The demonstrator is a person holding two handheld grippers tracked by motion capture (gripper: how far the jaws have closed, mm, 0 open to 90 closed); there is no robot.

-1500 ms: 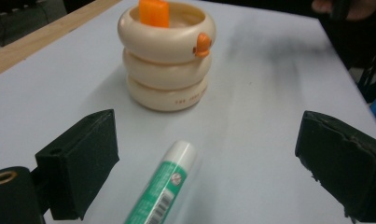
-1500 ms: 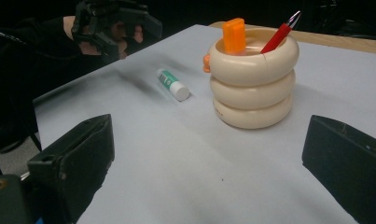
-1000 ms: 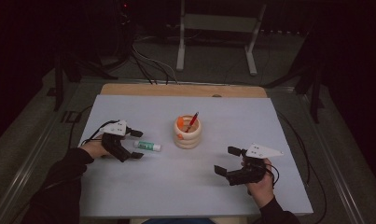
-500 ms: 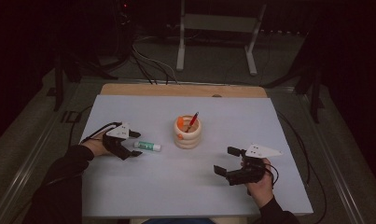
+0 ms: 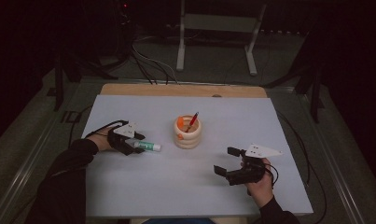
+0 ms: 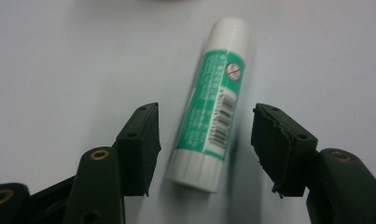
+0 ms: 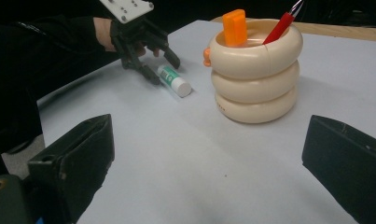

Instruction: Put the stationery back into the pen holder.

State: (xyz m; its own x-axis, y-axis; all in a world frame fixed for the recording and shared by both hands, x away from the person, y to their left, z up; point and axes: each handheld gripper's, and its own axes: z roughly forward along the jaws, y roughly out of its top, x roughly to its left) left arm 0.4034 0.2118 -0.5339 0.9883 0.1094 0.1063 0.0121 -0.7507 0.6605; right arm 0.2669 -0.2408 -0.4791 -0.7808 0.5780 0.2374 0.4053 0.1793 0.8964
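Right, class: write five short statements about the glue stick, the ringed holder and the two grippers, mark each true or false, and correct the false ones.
1. The glue stick lies flat on the table between the open fingers of the left gripper. True.
2. The left gripper has lifted the glue stick off the table. False: it lies on the surface with a gap on each side.
3. The cream ringed holder holds a red pen and an orange item. True.
4. The right gripper is shut on the red pen. False: it is open and holds nothing.
5. The glue stick stands upright inside the holder. False: it lies on the table beside it.
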